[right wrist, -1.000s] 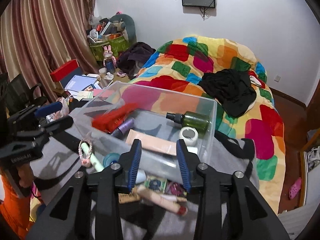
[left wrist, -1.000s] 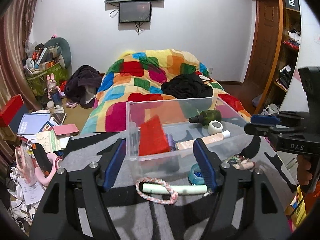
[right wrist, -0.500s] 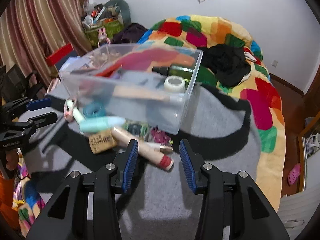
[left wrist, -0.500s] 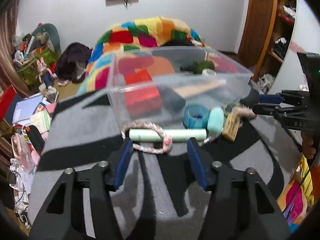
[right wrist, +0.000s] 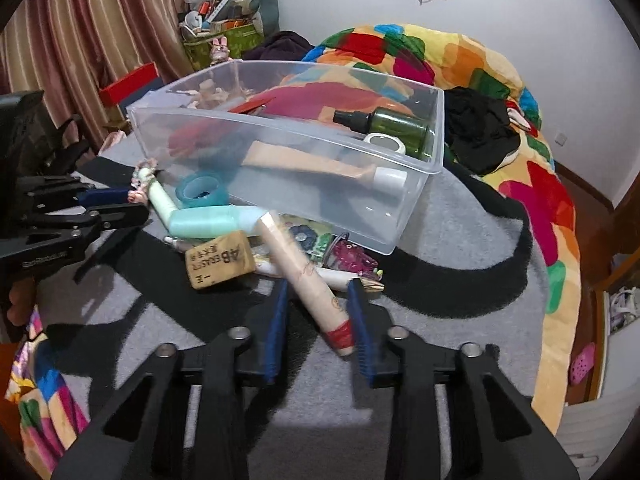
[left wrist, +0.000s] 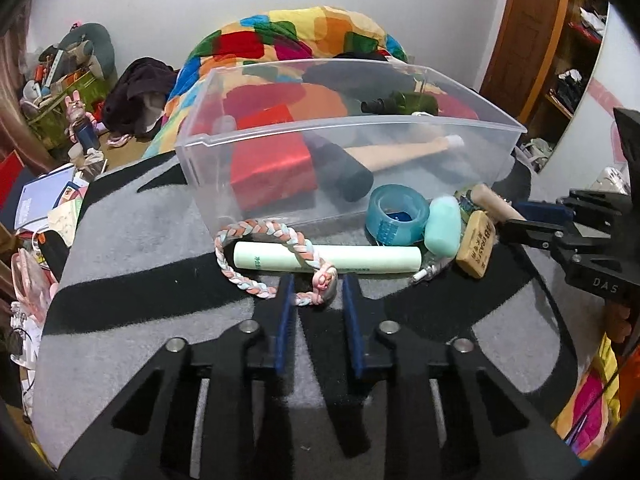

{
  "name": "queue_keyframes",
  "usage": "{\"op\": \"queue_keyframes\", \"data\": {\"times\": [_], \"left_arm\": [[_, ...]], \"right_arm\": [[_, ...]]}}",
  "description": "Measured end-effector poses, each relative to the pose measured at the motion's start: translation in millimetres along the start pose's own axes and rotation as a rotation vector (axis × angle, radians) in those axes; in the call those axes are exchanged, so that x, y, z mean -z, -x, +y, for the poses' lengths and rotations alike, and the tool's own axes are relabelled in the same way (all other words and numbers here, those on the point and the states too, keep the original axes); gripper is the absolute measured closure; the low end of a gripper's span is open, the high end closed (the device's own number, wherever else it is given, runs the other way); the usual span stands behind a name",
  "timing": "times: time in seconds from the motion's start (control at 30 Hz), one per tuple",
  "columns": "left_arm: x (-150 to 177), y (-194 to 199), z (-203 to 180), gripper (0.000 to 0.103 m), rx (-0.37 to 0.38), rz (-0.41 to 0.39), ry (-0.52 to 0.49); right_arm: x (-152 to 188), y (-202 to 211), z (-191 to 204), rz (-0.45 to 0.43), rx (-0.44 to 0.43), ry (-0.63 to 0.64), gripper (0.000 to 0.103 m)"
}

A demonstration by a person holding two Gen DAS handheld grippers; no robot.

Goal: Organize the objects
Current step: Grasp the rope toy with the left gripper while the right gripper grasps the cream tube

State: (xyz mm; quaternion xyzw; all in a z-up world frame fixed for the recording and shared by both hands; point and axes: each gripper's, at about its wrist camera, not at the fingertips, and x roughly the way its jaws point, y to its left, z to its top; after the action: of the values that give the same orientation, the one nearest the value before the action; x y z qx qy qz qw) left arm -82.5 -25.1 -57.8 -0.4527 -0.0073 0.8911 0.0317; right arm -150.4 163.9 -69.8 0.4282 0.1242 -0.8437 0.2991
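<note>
A clear plastic bin (left wrist: 404, 125) (right wrist: 280, 128) stands on a grey and black mat and holds a red box (left wrist: 272, 162), a green bottle (right wrist: 400, 126), a beige tube (right wrist: 320, 164) and other items. In front of it lie a braided pink cord (left wrist: 276, 258), a pale green tube (left wrist: 360, 259), a blue tape roll (left wrist: 396, 214), a mint bottle (right wrist: 212, 222), a 4B eraser (right wrist: 220, 260) and a beige tube with a red cap (right wrist: 308, 280). My left gripper (left wrist: 316, 286) is open, its jaws either side of the cord's knot. My right gripper (right wrist: 320, 296) is open, astride the red-capped tube.
A bed with a colourful quilt (right wrist: 440, 64) lies behind the bin. Papers and clutter (left wrist: 52, 196) cover the floor at left. A wooden door and shelves (left wrist: 560, 40) stand at right. Small trinkets (right wrist: 352, 258) lie beside the bin's near corner.
Both grippers have come down and forward toward the items in front of the bin. The left jaws have narrowed around the cord. The right jaws now straddle the red-capped tube.
</note>
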Motion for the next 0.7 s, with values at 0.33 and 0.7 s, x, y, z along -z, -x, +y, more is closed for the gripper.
{"op": "queue_keyframes", "data": {"times": [0.33, 0.7], "left_arm": [[14, 11, 11, 0.093, 0.011, -0.052, 0.051], [10, 52, 31, 0.093, 0.023, -0.158, 0.13]], "right_arm": [[10, 11, 0, -0.018, -0.03, -0.046, 0.089], [4, 42, 9, -0.114, -0.08, -0.062, 0.089]]}}
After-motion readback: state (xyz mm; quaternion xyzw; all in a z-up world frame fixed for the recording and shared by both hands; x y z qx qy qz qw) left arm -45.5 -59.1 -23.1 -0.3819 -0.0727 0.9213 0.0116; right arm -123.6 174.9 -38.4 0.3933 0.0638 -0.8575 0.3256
